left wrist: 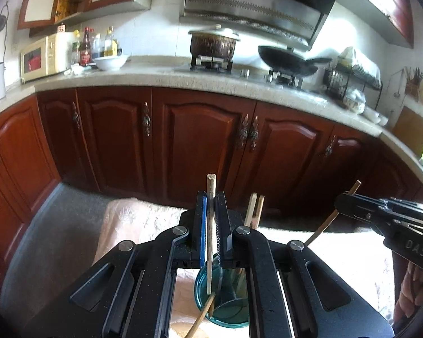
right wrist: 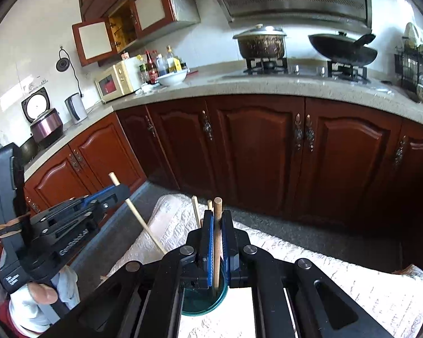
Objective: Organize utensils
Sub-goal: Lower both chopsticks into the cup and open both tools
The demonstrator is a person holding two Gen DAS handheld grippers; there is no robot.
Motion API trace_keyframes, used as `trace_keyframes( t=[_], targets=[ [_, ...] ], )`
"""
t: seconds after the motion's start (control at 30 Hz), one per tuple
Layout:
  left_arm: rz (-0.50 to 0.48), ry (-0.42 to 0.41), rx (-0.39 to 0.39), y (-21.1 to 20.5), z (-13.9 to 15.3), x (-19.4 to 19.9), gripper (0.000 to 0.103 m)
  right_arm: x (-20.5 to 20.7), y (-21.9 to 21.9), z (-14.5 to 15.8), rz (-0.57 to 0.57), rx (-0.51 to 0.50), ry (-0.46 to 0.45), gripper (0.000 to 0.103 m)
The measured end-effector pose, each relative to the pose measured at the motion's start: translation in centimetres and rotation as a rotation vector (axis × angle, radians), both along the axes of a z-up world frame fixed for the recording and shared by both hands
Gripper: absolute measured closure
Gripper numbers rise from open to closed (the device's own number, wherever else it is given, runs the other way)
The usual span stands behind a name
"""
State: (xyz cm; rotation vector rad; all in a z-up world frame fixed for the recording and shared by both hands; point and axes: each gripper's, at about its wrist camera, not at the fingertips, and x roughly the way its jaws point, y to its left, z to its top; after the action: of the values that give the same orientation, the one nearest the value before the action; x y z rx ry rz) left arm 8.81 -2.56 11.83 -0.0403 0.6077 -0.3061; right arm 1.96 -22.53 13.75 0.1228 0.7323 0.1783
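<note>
My left gripper is shut on a pale wooden chopstick held upright, its lower end inside a teal glass cup just below the jaws. My right gripper is shut on a second wooden chopstick, also upright over the same teal cup. Two more chopstick ends stick up behind the left gripper. The right gripper also shows in the left wrist view with its chopstick. The left gripper also shows in the right wrist view with its chopstick.
The cup stands on a table with a white patterned cloth. Beyond a strip of grey floor run dark red cabinets under a stone counter with a pot, wok, microwave and bottles.
</note>
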Motion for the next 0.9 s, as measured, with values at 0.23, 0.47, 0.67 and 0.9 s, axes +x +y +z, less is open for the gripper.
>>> trace_keyframes(
  t=[0.23, 0.47, 0.67, 0.9],
  targets=[
    [-0.017, 0.073, 0.051, -1.2, -3.0, 0.6, 0.099, 2.4, 0.3, -4.4, 0.025, 0.011, 0.116, 0.098],
    [-0.019, 0.111, 0.075, -1.7, -4.7, 0.7, 0.099, 3.7, -0.6, -7.1, 0.015, 0.088, 0.161, 0.097],
    [-0.014, 0.153, 0.064, -1.7, -5.4, 1.0, 0.093, 3.3, -1.1, -7.8, 0.007, 0.078, 0.188, 0.077],
    [-0.012, 0.155, 0.048, -1.3, -5.0, 0.3, 0.077, 2.2, -1.4, -8.2, 0.008, 0.072, 0.195, 0.077]
  ],
)
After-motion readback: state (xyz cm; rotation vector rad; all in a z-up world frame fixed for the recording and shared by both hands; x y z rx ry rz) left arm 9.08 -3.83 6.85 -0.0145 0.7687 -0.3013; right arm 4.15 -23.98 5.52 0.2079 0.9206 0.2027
